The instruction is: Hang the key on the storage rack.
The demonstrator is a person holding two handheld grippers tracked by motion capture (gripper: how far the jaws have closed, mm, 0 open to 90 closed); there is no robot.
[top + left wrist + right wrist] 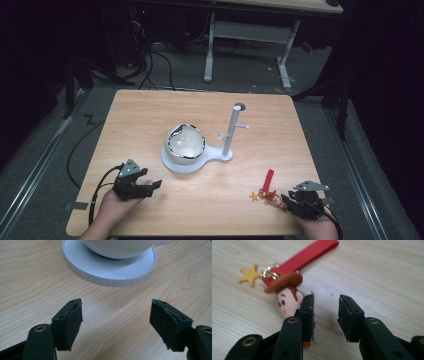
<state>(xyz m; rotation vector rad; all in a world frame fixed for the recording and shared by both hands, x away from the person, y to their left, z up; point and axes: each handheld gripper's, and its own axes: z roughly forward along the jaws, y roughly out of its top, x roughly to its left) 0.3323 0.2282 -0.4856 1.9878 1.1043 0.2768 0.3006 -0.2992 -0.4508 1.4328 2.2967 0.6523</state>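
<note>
floor: black cables | background: white desk frame

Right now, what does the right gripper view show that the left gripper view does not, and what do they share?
Right gripper view: a cowboy figure keychain with a red strap and a yellow star, lying just outside one of the open jaws of the right gripper. Left gripper view: the white round base with a white bowl on it, beyond the open left gripper. Both: the wooden table.
</note>
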